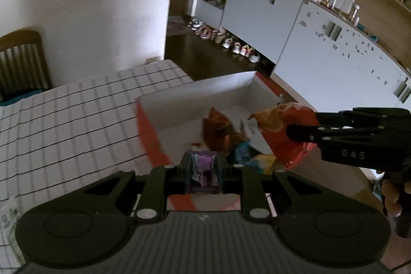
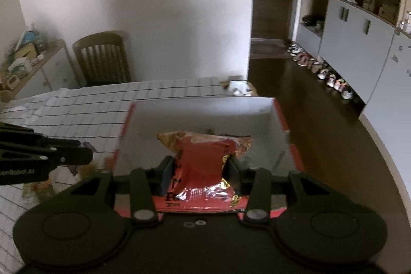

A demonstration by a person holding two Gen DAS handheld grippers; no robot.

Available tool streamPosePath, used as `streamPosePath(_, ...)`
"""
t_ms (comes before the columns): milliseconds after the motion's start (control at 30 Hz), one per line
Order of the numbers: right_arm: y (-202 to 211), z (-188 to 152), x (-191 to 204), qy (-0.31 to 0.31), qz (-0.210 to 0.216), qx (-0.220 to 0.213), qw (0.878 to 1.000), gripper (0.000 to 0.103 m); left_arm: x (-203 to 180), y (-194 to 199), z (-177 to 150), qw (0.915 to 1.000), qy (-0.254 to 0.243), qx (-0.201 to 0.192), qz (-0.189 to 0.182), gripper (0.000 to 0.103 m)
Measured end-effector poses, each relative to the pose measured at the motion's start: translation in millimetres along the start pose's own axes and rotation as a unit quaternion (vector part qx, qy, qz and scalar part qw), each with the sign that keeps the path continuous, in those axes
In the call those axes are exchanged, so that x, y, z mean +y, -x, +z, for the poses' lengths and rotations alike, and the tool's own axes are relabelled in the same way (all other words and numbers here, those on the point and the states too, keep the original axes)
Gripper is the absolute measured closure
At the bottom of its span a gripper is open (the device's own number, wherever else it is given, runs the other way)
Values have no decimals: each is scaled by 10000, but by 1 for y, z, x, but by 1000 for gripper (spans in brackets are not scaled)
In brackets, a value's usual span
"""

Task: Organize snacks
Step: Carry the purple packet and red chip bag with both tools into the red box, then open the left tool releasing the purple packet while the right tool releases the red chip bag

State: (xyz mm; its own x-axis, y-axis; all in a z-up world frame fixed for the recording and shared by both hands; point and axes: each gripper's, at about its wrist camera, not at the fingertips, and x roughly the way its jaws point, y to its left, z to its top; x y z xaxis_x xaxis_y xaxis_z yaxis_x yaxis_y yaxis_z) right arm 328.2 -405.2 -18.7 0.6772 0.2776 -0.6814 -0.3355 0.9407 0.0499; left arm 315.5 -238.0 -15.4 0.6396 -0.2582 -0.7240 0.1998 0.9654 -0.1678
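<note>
The left gripper (image 1: 204, 171) pinches a small purple packet (image 1: 204, 172) reading "Alpen…", upright, over the box's (image 1: 195, 94) near edge. The right gripper (image 2: 200, 171) clamps a red snack bag (image 2: 203, 166), long axis pointing away, above the red-sided box (image 2: 205, 112) on the checked desk (image 2: 77, 107).

The left gripper (image 1: 203, 175) is pinching a purple packet (image 1: 204, 171) beside the box (image 1: 195, 91); the right gripper (image 2: 200, 171) is clamping a red bag (image 2: 203, 163) above it.

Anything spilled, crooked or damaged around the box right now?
Nothing stands out. The box sits upright on the checked tablecloth with a few snack packets loose inside. Left tongs grip a purple packet; right tongs grip a red bag over the box.
</note>
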Motion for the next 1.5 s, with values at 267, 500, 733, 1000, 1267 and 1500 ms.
streamPosePath(267, -28, 0, -47, -261, -136, 167, 9994, 60, -26, -56, 11, 9991, -88, 390, 142, 84)
streamPosePath(500, -58, -4, -50, -207, -100, 356, 9991, 60, -34, -101, 8, 9962, -29, 802, 339, 84)
streamPosePath(733, -80, -2, -51, -104, -91, 580, 9982, 60, -39, -130, 1, 9919, 2, 1173, 488, 84)
streamPosePath(1000, -93, -3, -50, -84, -66, 763, 9970, 58, -34, -149, -5, 9882, 100, 1391, 628, 84)
streamPosePath(1267, -89, -6, -48, -105, 63, 776, 9969, 46, -30, -151, -4, 9878, 161, 1379, 699, 84)
streamPosePath(1500, -74, -5, -45, -63, 144, 681, 9976, 40, -28, -137, -3, 9879, 336, 1300, 772, 82)
